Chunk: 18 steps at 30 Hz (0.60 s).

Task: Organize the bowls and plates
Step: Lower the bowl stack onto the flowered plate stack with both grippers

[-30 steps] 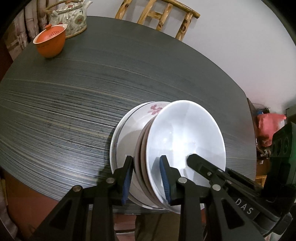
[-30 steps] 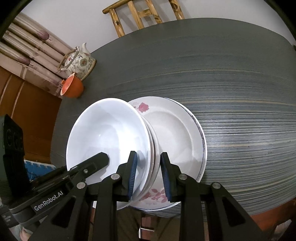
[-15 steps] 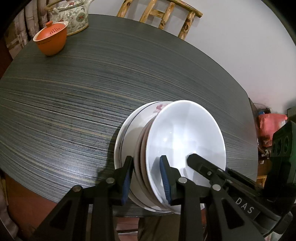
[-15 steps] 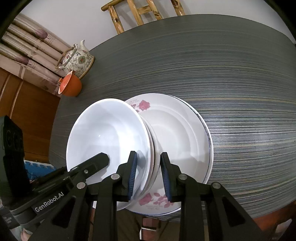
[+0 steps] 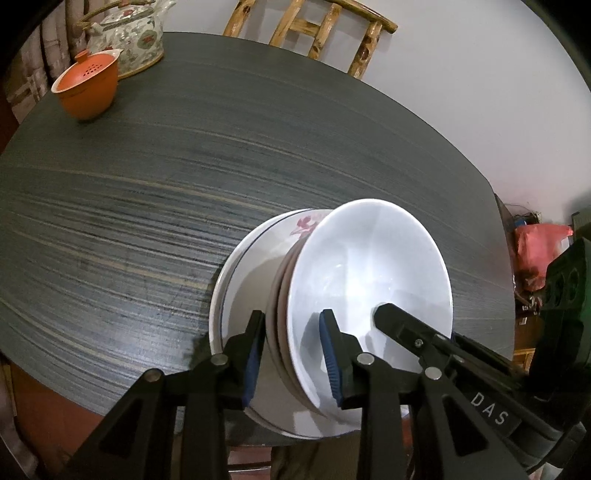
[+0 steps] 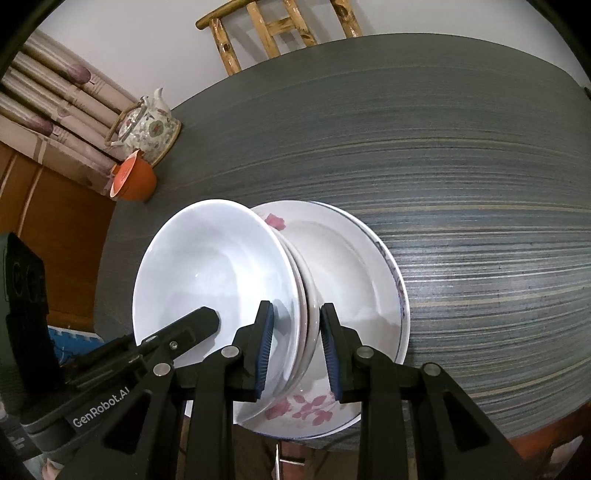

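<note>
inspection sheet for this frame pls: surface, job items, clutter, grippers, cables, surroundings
Surface: dark striped table.
Job's things: stack of white bowls above flowered plates, near the table's front edge.
Clutter: orange lidded cup, floral teapot at the far corner.
Grippers: left gripper and right gripper each shut on the bowls' rims from opposite sides.
Cables: nothing seen.
Surroundings: wooden chair, white wall.

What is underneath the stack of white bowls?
The white bowls sit in a flowered plate, which lies on another blue-rimmed plate on the dark table. The plates' centres are covered.
</note>
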Each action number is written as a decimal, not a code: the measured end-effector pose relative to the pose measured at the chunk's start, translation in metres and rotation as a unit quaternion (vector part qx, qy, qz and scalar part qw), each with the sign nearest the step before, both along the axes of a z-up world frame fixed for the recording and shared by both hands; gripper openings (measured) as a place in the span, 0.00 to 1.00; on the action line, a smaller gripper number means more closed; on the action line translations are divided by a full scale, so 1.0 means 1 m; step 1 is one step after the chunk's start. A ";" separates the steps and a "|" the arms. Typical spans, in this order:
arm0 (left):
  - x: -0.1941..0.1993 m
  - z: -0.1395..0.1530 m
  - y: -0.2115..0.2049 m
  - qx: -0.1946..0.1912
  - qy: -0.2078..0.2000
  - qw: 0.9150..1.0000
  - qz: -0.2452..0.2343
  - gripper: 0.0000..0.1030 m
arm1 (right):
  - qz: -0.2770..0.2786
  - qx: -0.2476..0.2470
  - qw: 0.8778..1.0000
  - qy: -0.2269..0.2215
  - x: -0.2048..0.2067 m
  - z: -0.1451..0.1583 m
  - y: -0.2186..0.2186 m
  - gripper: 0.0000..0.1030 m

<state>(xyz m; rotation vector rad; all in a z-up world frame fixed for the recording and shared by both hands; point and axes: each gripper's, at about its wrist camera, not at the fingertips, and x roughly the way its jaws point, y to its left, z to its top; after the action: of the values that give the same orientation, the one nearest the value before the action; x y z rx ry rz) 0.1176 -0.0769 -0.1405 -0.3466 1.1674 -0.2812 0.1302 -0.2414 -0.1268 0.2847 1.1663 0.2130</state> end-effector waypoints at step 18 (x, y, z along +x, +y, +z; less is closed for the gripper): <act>-0.007 -0.003 -0.006 0.000 -0.018 1.000 -0.004 0.31 | -0.003 -0.002 1.000 -0.008 0.007 0.001 -0.003 0.25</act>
<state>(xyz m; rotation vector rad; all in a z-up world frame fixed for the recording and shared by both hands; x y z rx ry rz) 0.1106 -0.0825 -0.1436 -0.3361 1.1336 -0.2939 0.1368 -0.2440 -0.1257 0.2827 1.1490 0.2081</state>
